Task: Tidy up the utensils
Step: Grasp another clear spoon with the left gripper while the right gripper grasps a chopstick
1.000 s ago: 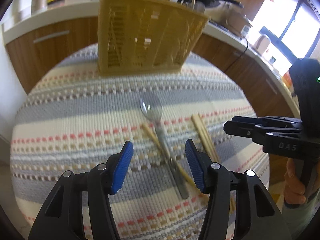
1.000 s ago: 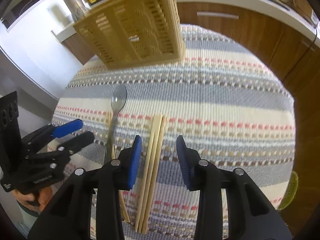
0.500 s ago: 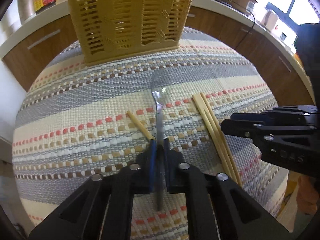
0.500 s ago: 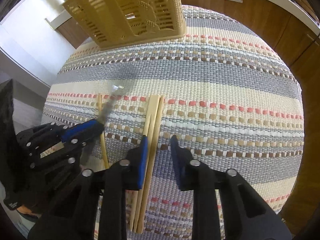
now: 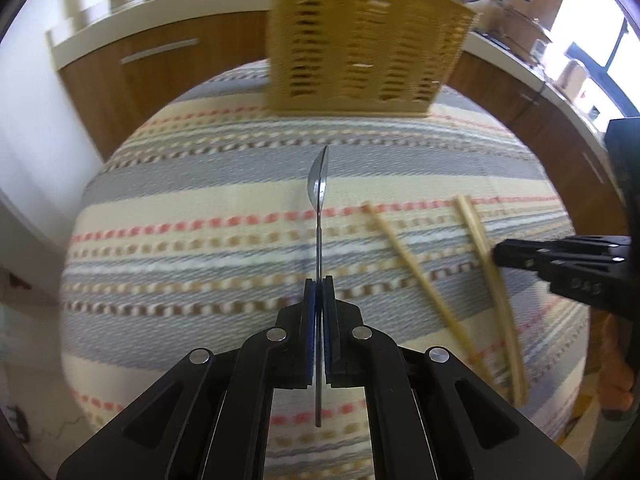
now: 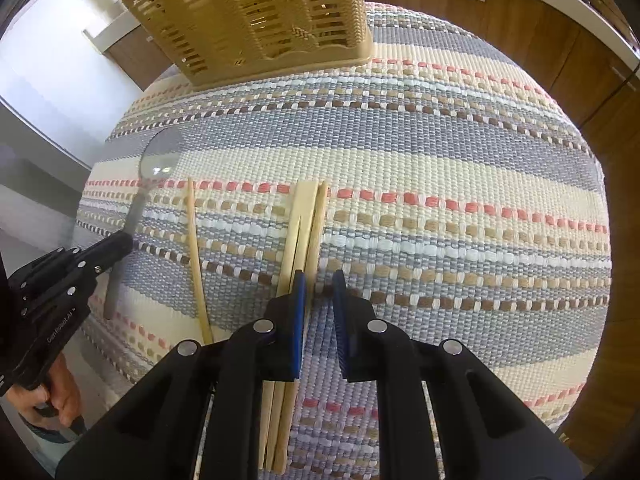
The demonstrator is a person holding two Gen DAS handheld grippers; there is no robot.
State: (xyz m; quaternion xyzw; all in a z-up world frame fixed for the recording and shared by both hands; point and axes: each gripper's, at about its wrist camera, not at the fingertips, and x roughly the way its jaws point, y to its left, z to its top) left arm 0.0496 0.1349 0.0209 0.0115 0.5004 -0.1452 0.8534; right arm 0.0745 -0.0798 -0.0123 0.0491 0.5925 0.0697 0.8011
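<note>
My left gripper [image 5: 318,296] is shut on the handle of a metal spoon [image 5: 319,184] and holds it edge-up above the striped mat; the spoon also shows in the right wrist view [image 6: 154,162]. My right gripper [image 6: 318,284] is nearly closed, with a narrow gap, its left pad against a bundle of wooden chopsticks [image 6: 304,216] lying on the mat. One single chopstick [image 6: 196,248] lies to the left of the bundle. In the left wrist view the single chopstick [image 5: 404,256] and the bundle [image 5: 486,256] lie at right. A tan slotted utensil basket [image 5: 360,40] stands at the far edge.
The round table wears a striped woven mat [image 6: 440,184]. Behind it runs a wooden kitchen counter [image 5: 160,56] with bottles and a pan. The basket [image 6: 256,16] is upright at the mat's far side in the right wrist view.
My left gripper closed on the spoon handle and lifted it off the mat, moving left. My right gripper lowered onto the chopstick bundle and narrowed its jaws.
</note>
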